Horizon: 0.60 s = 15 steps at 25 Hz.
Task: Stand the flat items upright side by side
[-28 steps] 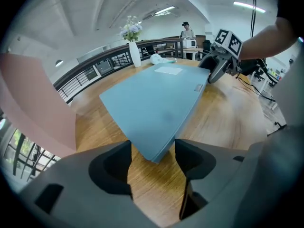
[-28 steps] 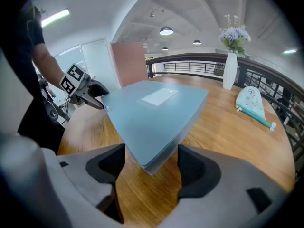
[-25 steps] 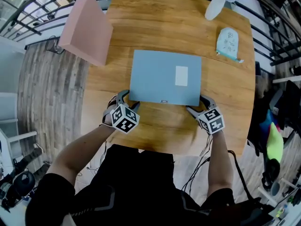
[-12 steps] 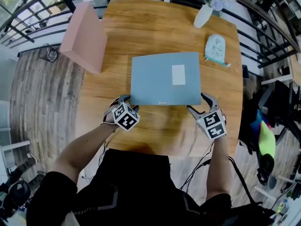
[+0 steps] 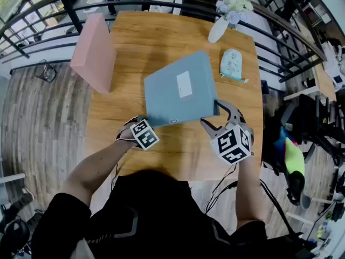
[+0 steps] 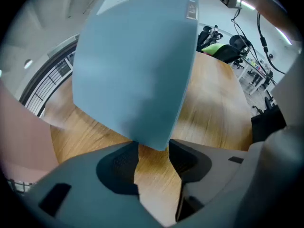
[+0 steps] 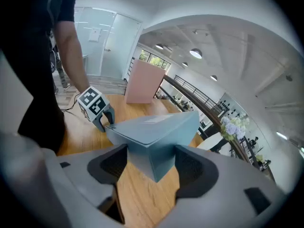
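Note:
A flat blue box [image 5: 180, 93] with a white label is tilted up off the wooden table [image 5: 161, 36], its right side higher. My left gripper [image 5: 143, 122] is at the box's near left corner. In the left gripper view that corner [image 6: 133, 70] sits between the closing jaws [image 6: 153, 148] and touches both pads. My right gripper [image 5: 218, 117] holds the near right corner. In the right gripper view the thick corner [image 7: 152, 127] fills the gap between its pads [image 7: 151, 158]. A pink box [image 5: 96, 53] stands upright at the table's left edge.
A white vase with flowers [image 5: 221, 28] and a pale green flat item [image 5: 232, 63] sit at the far right of the table. Railings run behind the table. A chair with bright clothing [image 5: 291, 161] stands to the right.
The blue box lay flat on the table; now it is raised and turned, right side up. Both grippers moved in at its near corners, and the right one rose.

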Available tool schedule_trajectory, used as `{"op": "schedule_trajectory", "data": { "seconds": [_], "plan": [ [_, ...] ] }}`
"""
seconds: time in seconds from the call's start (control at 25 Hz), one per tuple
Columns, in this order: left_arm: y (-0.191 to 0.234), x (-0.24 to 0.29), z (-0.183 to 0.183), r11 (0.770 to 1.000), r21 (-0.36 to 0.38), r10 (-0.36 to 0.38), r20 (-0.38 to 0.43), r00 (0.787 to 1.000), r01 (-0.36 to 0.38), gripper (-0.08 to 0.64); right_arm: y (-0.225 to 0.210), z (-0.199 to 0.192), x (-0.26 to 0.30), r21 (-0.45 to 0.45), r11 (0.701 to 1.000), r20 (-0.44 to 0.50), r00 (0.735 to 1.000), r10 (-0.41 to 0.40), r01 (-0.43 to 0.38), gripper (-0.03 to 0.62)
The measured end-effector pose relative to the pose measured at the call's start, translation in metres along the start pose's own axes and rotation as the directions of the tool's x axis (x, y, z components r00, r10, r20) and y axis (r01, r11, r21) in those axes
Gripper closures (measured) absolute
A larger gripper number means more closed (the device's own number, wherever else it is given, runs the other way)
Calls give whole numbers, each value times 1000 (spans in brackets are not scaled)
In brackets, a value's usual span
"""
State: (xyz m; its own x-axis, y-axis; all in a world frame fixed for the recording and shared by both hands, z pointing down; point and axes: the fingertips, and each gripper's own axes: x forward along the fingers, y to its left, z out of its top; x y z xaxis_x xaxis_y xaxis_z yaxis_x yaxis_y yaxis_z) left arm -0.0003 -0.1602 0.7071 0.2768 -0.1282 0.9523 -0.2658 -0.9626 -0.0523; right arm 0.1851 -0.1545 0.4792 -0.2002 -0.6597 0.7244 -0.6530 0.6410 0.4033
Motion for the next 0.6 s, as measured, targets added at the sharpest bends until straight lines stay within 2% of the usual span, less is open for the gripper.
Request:
{"op": "schedule_trajectory", "data": {
  "seconds": [0.08, 0.28, 0.36, 0.52, 0.6],
  "plan": [
    [-1, 2, -3, 1000, 20, -14, -1, 1000, 14, 335, 3, 17, -4, -18, 1000, 22, 1000, 7, -7, 272],
    [-3, 4, -10, 998, -7, -62, -11, 998, 62, 326, 15, 51, -10, -77, 997, 50, 998, 32, -28, 290],
    [-5, 5, -8, 996, -16, -84, -2, 996, 84, 294, 20, 62, -12, -115, 993, 49, 998, 29, -23, 298],
    [-7, 7, -3, 984, -123, -126, 28, 992, 128, 290, 28, 85, -12, -188, 982, 49, 998, 28, -18, 301],
    [-9, 8, -1, 978, -147, -142, 58, 988, 149, 281, 32, 94, -10, -228, 973, 39, 999, 28, -19, 302]
  ]
}}
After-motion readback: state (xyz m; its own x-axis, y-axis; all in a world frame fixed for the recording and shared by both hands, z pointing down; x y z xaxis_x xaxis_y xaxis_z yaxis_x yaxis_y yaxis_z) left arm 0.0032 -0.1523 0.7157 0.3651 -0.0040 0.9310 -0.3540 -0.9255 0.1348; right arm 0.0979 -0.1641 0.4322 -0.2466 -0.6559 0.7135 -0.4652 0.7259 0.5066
